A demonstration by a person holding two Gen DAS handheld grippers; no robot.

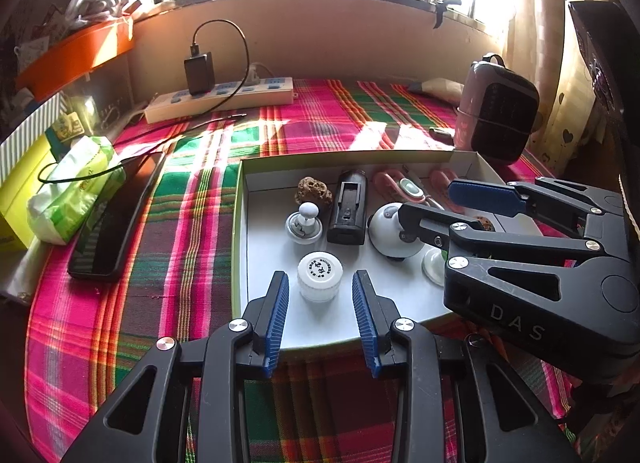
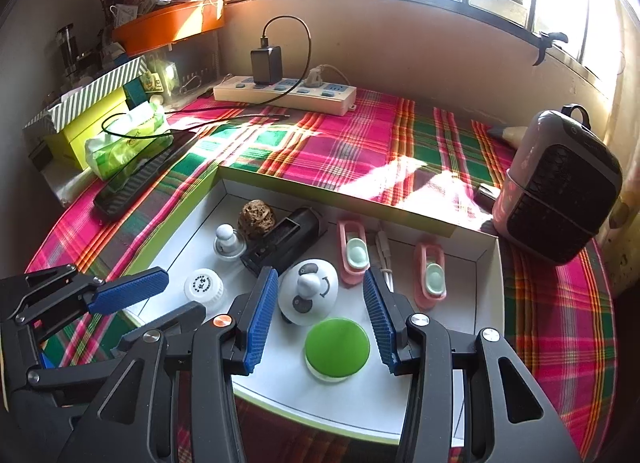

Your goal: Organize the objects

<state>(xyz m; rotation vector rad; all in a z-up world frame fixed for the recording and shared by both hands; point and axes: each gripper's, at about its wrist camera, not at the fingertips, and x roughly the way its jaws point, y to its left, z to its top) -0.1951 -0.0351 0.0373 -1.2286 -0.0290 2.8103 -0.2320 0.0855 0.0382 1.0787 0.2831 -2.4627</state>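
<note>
Left wrist: the left hand-held gripper (image 1: pixel 320 317) is parted around a white jar (image 1: pixel 319 277) untouched near the tray's (image 1: pixel 239 223) front edge; the right hand-held gripper (image 2: pixel 320 319) is spread wide, clear of a green puck (image 2: pixel 337 348).

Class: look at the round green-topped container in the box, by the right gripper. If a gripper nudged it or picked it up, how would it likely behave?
The green-topped container looks squat and flat-based, so it would probably slide rather than tip. Its round, smooth-looking side may slip between pads. On edge, it could roll across the box.
</note>
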